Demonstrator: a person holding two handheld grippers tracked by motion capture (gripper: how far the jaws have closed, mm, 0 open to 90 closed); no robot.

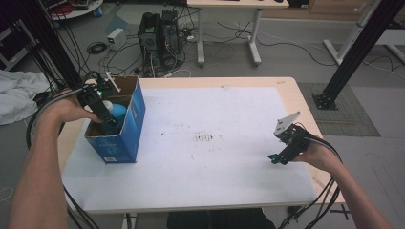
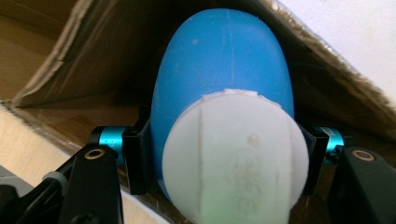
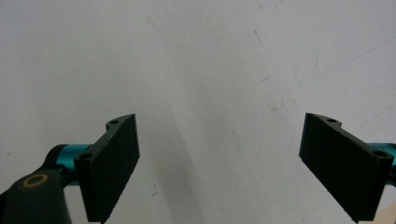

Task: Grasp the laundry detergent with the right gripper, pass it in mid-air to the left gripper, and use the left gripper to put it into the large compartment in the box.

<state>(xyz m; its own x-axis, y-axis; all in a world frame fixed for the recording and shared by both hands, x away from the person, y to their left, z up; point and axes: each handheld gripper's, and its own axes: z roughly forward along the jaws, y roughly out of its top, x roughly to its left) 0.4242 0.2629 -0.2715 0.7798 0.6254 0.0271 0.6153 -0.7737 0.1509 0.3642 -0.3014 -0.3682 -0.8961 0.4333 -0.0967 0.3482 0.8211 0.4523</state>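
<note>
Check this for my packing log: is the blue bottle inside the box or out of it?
Inside: the blue bottle, clamped by the left gripper, sits between the cardboard walls of the box.

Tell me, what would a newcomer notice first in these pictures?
First, the blue bottle with its white cap, clamped in the left tool inside the blue box at the table's left edge. Then the right tool, jaws open, over the bare white mat at the right.
</note>
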